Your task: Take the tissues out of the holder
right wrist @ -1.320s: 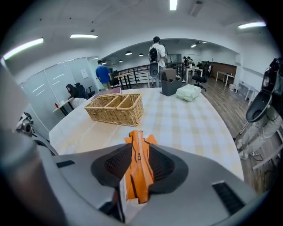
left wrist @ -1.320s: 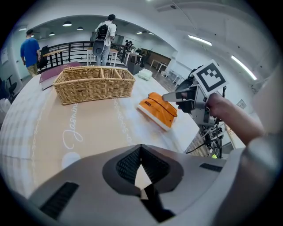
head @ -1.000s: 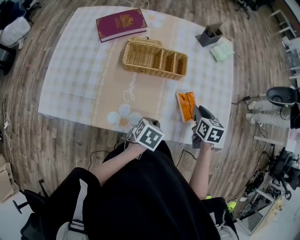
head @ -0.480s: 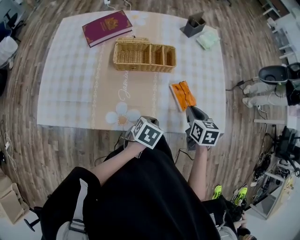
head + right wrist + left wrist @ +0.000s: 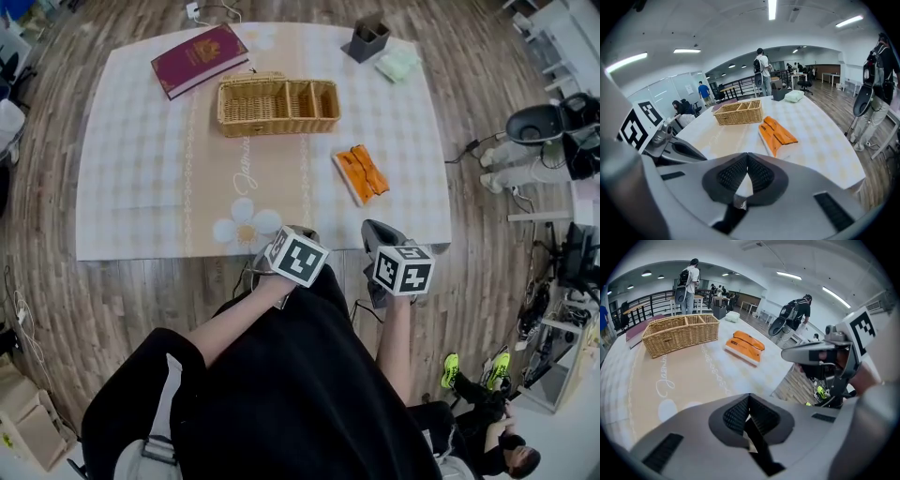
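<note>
A dark grey holder [image 5: 368,39] stands at the table's far right corner, with a pale green tissue pack [image 5: 398,64] lying beside it. An orange packet [image 5: 361,174] lies flat at the table's right. Both grippers hover at the near table edge, in front of the person's body. My left gripper [image 5: 302,229] is shut and holds nothing. My right gripper [image 5: 367,227] is also shut and empty, a short way back from the orange packet [image 5: 777,133]. The holder [image 5: 778,94] and pale pack [image 5: 794,96] show far off in the right gripper view.
A wicker basket [image 5: 277,103] with compartments sits in the middle of the far half of the table. A maroon book [image 5: 201,59] lies at the far left. A checked cloth [image 5: 141,187] covers the table. People and chairs stand in the room beyond.
My right gripper has drawn back from the orange packet to the near table edge and its jaws have shut. The packet stays on the table. The head view has shifted.
</note>
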### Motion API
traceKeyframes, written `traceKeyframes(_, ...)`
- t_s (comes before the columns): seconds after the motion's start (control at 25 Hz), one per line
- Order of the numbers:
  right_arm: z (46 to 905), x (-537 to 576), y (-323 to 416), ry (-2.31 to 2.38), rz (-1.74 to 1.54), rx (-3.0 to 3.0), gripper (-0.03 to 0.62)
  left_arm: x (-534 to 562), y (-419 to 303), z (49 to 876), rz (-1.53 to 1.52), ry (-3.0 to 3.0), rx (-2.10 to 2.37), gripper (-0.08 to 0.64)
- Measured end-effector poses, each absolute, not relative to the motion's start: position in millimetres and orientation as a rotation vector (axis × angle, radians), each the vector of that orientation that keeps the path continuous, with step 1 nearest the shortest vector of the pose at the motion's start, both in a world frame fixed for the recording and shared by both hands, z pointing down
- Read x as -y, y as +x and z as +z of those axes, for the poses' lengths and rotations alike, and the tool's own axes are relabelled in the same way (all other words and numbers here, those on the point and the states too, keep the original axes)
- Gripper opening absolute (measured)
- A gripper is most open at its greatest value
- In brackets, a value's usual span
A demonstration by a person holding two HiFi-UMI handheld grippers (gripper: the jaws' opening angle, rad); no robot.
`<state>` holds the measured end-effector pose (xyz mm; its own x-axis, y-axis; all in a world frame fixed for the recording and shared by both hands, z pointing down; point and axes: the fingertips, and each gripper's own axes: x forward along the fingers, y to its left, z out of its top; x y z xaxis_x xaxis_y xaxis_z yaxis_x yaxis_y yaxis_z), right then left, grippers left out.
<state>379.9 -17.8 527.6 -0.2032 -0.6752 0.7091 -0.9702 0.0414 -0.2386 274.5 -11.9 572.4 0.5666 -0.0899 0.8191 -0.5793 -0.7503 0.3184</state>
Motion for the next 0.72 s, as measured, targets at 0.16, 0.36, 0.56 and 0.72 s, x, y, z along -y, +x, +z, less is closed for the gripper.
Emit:
traceKeyframes(0.16,538.1,1.2,353.2,1.614,1.039,1.922,0.015,4.6,275.6,573.3,1.128,2.237,0.517,0.0)
traceKeyframes(0.36,556.3,-15.5,326.3,1.601,1.094,1.845,0.015,-3.6,274.9,577.4,1.154,2.243,0.502,0.0)
traceKeyframes(0.56,560.5,-22.6,313.0,1.589,1.122,1.821,0.015,-11.1,271.7,581.0,1.179,2.243,0.486,0.0)
traceKeyframes(0.72,556.8,-28.8,317.8,1.608,1.127,1.802,0.015,-13.6,271.9,582.6,1.186,2.247,0.472,0.0)
